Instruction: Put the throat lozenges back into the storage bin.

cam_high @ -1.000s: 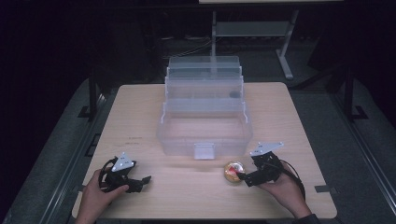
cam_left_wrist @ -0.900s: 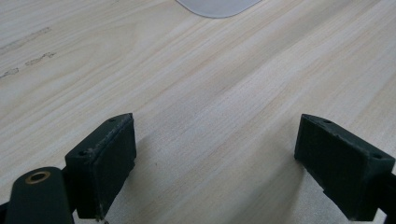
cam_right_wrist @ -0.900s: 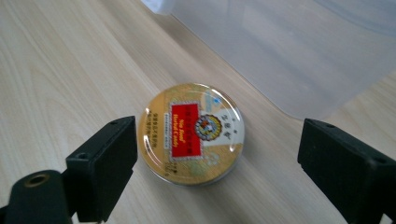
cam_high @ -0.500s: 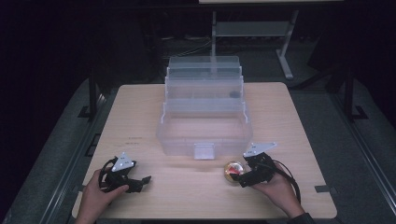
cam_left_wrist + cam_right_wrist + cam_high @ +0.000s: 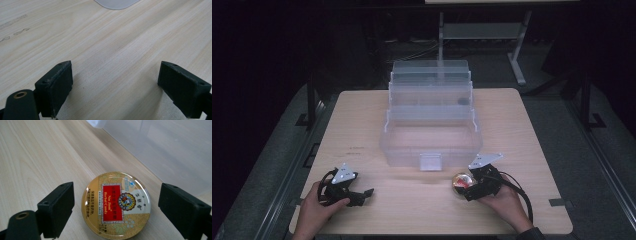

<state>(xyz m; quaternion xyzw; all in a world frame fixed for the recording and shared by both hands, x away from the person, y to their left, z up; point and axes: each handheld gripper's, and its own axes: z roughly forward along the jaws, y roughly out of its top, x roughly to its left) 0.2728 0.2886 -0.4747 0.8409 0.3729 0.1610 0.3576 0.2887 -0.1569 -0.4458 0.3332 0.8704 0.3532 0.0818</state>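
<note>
Near the front right of the wooden surface (image 5: 522, 125), flat on its base, lies a round gold tin (image 5: 116, 203), just ahead of the right gripper (image 5: 468, 189). Sits between that gripper's two black jaws, spread wide and touching neither side. Reads "Nin Jiom Herbal Candy" in white on a red panel, beside a round emblem and smaller print too fine to make out. Stands close to the clear plastic organiser (image 5: 430, 120), whose frosted wall rises just behind the tin. Over at the front left, rests the left gripper (image 5: 362, 195), held in a hand (image 5: 314, 212), jaws wide apart over bare wood.
</note>
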